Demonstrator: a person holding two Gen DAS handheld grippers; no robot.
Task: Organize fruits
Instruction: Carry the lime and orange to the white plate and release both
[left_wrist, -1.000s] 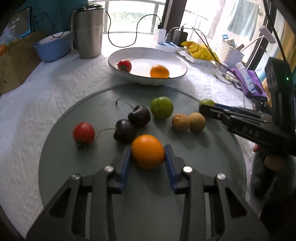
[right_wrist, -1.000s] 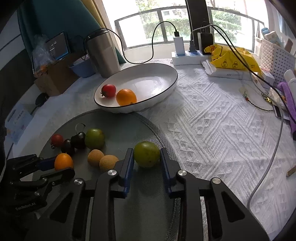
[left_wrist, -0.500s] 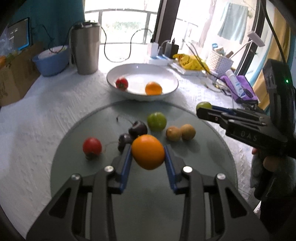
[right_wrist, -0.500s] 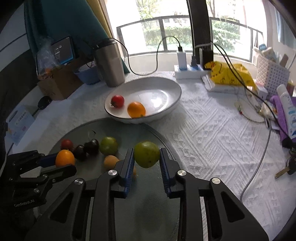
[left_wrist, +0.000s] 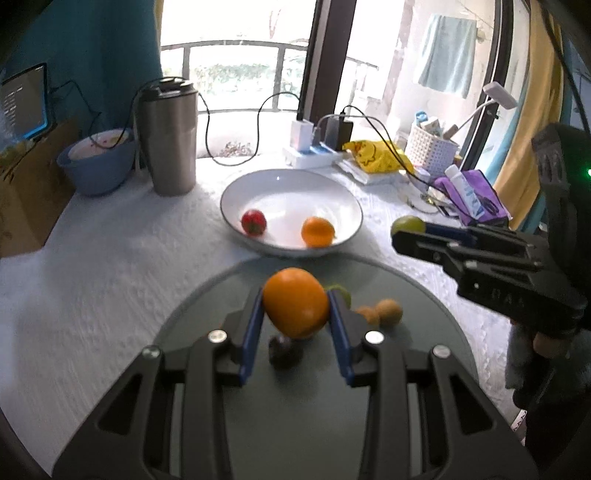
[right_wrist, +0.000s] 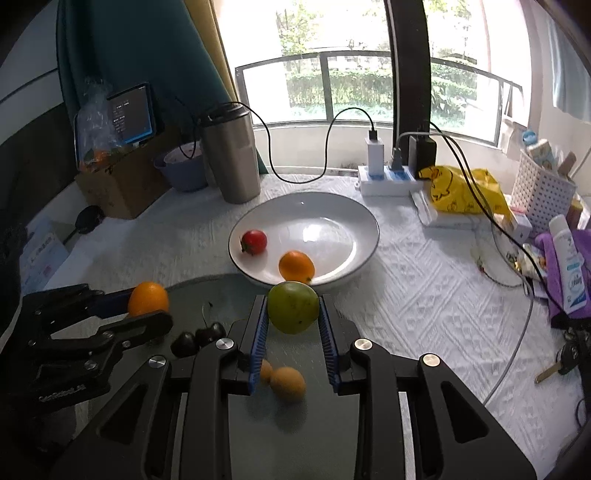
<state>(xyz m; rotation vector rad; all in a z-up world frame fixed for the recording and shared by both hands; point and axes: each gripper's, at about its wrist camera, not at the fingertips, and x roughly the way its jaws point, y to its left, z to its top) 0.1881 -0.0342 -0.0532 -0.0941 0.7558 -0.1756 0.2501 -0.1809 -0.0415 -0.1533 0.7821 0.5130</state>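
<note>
My left gripper (left_wrist: 295, 314) is shut on an orange fruit (left_wrist: 295, 302) and holds it high above the round grey mat (left_wrist: 295, 424); it also shows in the right wrist view (right_wrist: 147, 297). My right gripper (right_wrist: 293, 317) is shut on a green fruit (right_wrist: 293, 307), lifted near the front rim of the white bowl (right_wrist: 354, 218). The bowl holds a red tomato (right_wrist: 254, 240) and an orange fruit (right_wrist: 296, 266). On the mat lie two dark cherries (right_wrist: 197, 338), two small tan fruits (right_wrist: 288, 382) and a green fruit (left_wrist: 341, 291) partly hidden behind my left fingers.
A steel tumbler (right_wrist: 231, 155) and a blue bowl (left_wrist: 98, 164) stand at the back left. A power strip with cables (right_wrist: 388, 179), a yellow bag (right_wrist: 458, 188), a white basket (right_wrist: 543, 188) and keys (right_wrist: 565, 360) lie at the right.
Both grippers have risen with their fruits and moved toward the white bowl. The fruits on the mat now sit lower and partly behind the fingers.
</note>
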